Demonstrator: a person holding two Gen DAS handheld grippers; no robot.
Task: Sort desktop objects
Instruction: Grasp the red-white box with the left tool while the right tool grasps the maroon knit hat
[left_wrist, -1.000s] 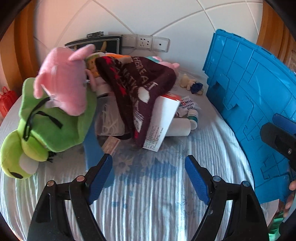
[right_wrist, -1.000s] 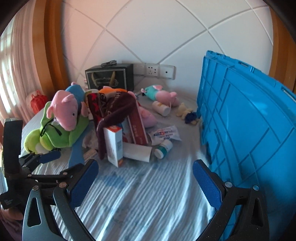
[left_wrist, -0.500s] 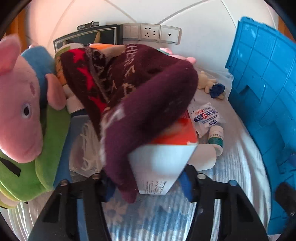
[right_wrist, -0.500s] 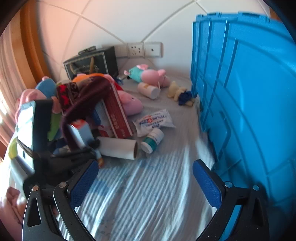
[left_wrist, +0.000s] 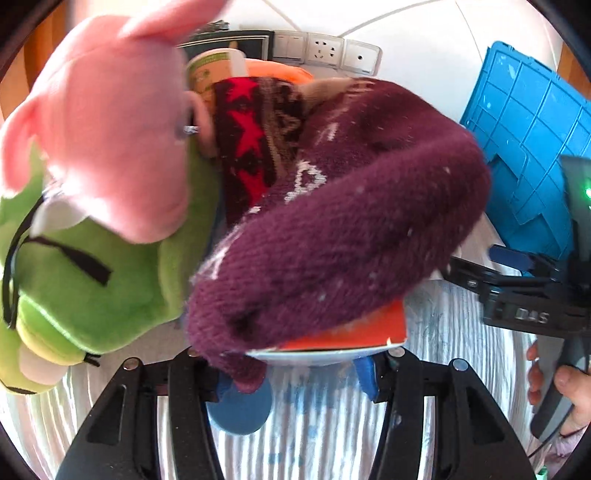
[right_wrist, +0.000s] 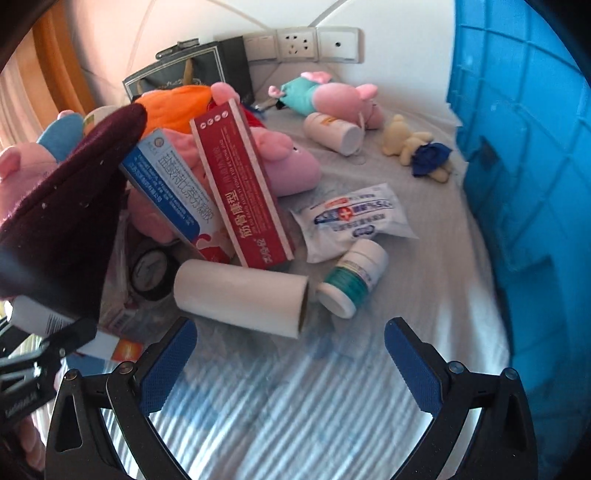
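In the left wrist view my left gripper (left_wrist: 295, 373) is closed around a white and orange box (left_wrist: 354, 336) with a maroon knit sock (left_wrist: 343, 229) draped over it. A pink pig plush (left_wrist: 107, 140) and a green frog plush (left_wrist: 85, 273) lie to its left. In the right wrist view my right gripper (right_wrist: 290, 354) is open and empty, just before a white paper roll (right_wrist: 240, 297) and a white pill bottle (right_wrist: 352, 282). A red box (right_wrist: 240, 184) and a blue and white box (right_wrist: 173, 192) lean on the pile. The held box also shows in the right wrist view (right_wrist: 55, 325).
A blue crate (right_wrist: 524, 147) stands on its side at the right. A white sachet (right_wrist: 354, 221), a white cup (right_wrist: 332, 133), a small bear doll (right_wrist: 417, 151) and a pig doll (right_wrist: 332, 98) lie behind. A dark box (right_wrist: 192, 74) and wall sockets (right_wrist: 299, 44) are at the back.
My left gripper moved into the pile and closed on the white and orange box under the sock. My right gripper moved forward toward the paper roll and pill bottle, still open.
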